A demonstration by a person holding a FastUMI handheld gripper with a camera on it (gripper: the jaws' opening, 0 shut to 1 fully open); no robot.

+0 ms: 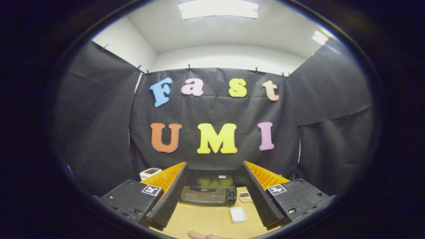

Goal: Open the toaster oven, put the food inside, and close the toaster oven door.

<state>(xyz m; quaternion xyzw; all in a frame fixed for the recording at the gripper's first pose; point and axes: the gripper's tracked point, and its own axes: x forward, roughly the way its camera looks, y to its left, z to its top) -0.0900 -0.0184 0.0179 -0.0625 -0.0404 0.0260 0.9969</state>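
Observation:
A dark toaster oven (208, 192) stands on the wooden table (206, 219) beyond my fingers, its door closed and its knobs at its right side. A small plate of brown food (245, 196) sits right of the oven, next to the right finger. My gripper (214, 220) hovers above the table's near side, open wide, with nothing between its black ribbed fingers (167, 202). The oven shows in the gap between them.
A small white rectangular dish (238, 214) lies on the table in front of the oven's right side. A white appliance (150, 173) stands behind the left finger. Part of a hand (202, 235) shows at the table's near edge. Black cloth walls close in the booth.

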